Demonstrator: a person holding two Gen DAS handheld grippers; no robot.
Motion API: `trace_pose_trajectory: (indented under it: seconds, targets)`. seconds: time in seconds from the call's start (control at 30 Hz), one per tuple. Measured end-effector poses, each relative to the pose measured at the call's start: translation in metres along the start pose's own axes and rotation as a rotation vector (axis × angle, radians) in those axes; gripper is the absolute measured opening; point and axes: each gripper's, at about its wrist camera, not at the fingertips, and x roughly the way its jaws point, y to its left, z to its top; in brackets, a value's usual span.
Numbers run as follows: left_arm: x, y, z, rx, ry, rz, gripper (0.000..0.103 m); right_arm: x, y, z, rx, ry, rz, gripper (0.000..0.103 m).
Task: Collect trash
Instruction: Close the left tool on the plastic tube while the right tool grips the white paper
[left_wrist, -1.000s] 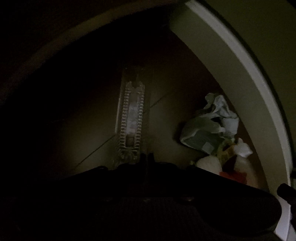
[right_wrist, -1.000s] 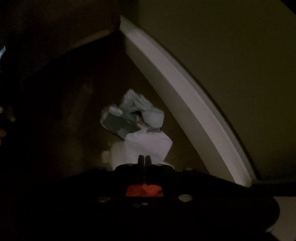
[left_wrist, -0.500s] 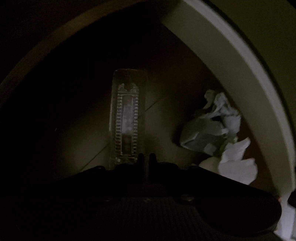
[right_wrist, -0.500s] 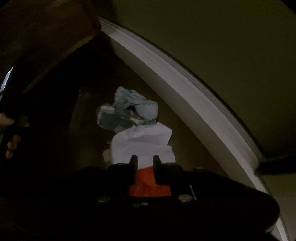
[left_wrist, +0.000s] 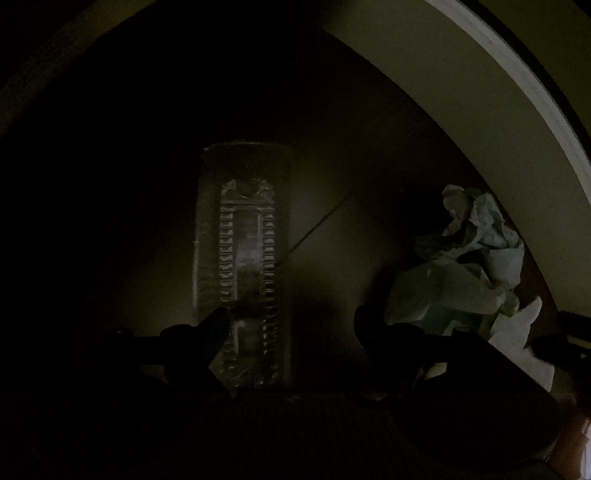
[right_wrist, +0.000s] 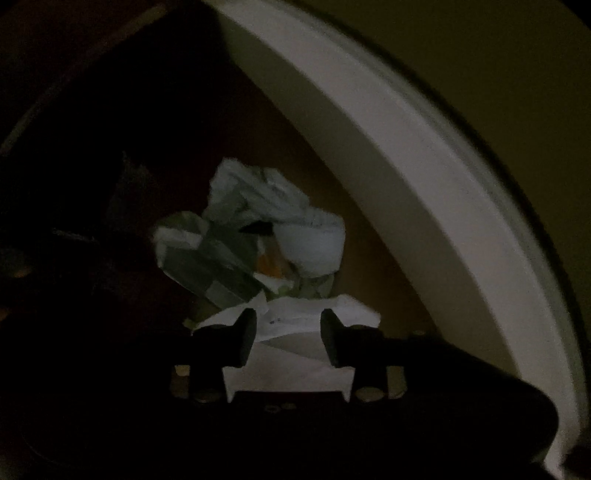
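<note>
The scene is very dark. A clear ribbed plastic tray (left_wrist: 243, 258) lies flat on the brown floor in the left wrist view. My left gripper (left_wrist: 290, 326) is open, its left finger over the tray's near end. A crumpled pale green and white wrapper (left_wrist: 465, 273) lies to the right by the wall, with white paper (left_wrist: 521, 332) beside it. In the right wrist view my right gripper (right_wrist: 288, 339) is open, and the white paper (right_wrist: 295, 332) lies between its fingers. The crumpled wrapper (right_wrist: 255, 236) lies just beyond.
A white baseboard (right_wrist: 388, 155) and a dull yellow wall (right_wrist: 480, 74) curve along the right side. The same baseboard (left_wrist: 461, 92) bounds the floor corner in the left wrist view. Dark furniture edges run along the left.
Both grippers have opened from shut. The left one has moved closer over the plastic tray. The right one has moved down to the white paper, and the red piece no longer shows.
</note>
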Motion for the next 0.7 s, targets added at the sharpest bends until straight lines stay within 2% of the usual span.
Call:
trace_pose_trajectory:
  seconds: [0.13,0.17,0.23,0.27,0.3,0.4,0.57,0.7]
  targets:
    - [0.011,-0.005,0.0,0.03,0.017,0.027,0.072,0.017,0.005,-0.003,0.025,0.05,-0.014,0.037]
    - [0.014,-0.007,0.0,0.029,0.018,0.026,0.069,0.019,0.005,-0.004,0.032,0.056,-0.012,0.037]
    - [0.018,-0.006,0.0,0.019,0.03,0.032,0.048,0.021,0.005,-0.004,0.043,0.055,-0.013,0.037]
    - [0.017,-0.007,0.001,0.019,0.019,0.045,0.044,0.021,0.005,-0.003,0.05,0.05,-0.012,0.036]
    - [0.017,-0.008,0.002,0.02,0.011,0.047,0.035,0.021,0.005,-0.003,0.056,0.047,-0.012,0.034]
    - [0.016,-0.009,0.002,0.024,0.01,0.064,0.005,0.024,0.01,-0.002,0.054,0.06,-0.013,0.0]
    - [0.001,-0.007,-0.005,-0.01,-0.024,0.071,0.001,0.013,0.016,-0.009,0.014,0.025,-0.034,0.0]
    - [-0.011,-0.003,-0.019,-0.021,-0.034,0.062,0.0,-0.011,0.012,-0.017,0.043,-0.029,-0.013,0.0]
